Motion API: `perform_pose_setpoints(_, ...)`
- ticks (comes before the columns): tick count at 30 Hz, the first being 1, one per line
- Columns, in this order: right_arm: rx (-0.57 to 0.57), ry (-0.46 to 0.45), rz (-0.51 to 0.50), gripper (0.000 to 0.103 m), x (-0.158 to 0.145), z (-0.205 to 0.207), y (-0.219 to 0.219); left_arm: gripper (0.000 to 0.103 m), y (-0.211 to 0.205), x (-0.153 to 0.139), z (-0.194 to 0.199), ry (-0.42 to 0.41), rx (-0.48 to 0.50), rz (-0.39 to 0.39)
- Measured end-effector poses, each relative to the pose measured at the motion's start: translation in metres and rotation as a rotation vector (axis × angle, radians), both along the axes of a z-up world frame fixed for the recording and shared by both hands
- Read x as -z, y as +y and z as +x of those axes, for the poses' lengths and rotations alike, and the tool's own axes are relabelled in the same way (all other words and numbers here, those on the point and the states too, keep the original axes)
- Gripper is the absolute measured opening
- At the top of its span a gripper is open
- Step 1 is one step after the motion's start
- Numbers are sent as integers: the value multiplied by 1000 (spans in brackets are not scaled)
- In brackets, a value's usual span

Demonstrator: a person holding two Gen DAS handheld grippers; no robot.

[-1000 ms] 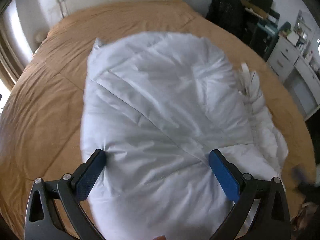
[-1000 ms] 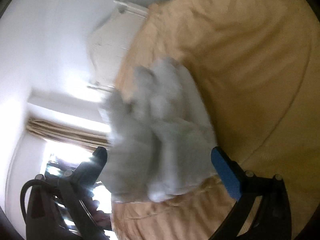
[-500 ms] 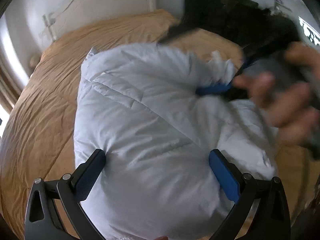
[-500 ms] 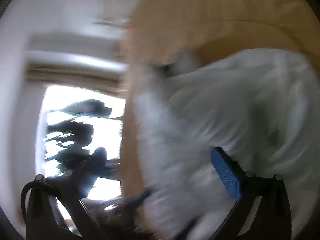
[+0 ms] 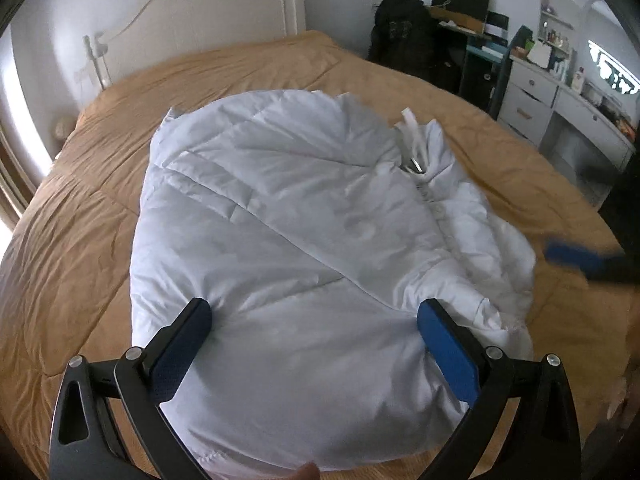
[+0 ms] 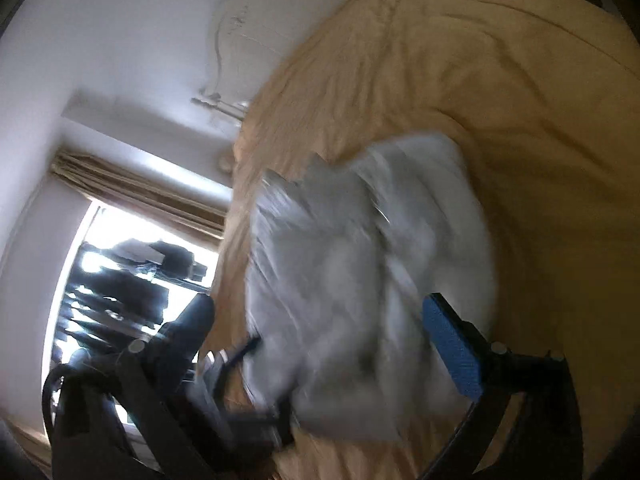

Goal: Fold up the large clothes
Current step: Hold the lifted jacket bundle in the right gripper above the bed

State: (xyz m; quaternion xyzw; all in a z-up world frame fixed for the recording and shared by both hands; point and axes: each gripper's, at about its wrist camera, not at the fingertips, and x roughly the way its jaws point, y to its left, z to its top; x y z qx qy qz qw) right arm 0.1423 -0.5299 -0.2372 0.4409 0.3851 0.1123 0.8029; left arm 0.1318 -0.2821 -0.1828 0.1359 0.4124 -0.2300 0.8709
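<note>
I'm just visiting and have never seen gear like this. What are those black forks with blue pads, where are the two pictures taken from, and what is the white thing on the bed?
There is no robot here. A person holds a two-finger gripper in each hand, each carrying a wide-angle camera that looks along its fingers. One picture comes from the left gripper, the other, blurred by motion, from the right gripper. Both stand open and hold nothing. The white thing is a puffy quilted jacket, bundled up on the tan bedspread, with a zipper showing. Behind are a white headboard and a dresser.
</note>
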Motion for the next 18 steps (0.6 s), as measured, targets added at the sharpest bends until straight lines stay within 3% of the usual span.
perform_pose_setpoints(3,118,49,-85,103,19,-32,3,96,-3,-11,1,12,-14,-20)
perform_pose_setpoints(8,234,70,27,103,55,-63,0,94,-7,-14,7,-25,-19,4)
perform_pose_setpoints(10,229,109,53,103,68,-63,1,94,-7,-15,15,-23,-28,2)
perform_pose_setpoints(13,183,157,208,103,101,-60,4,94,-5,-10,34,14,-32,2)
perform_pose_setpoints(15,193,188,223,103,118,-56,7,94,-6,-9,38,28,-20,0)
perform_pose_setpoints(18,165,131,277,103,124,-45,13,94,-3,-9,37,32,7,-8)
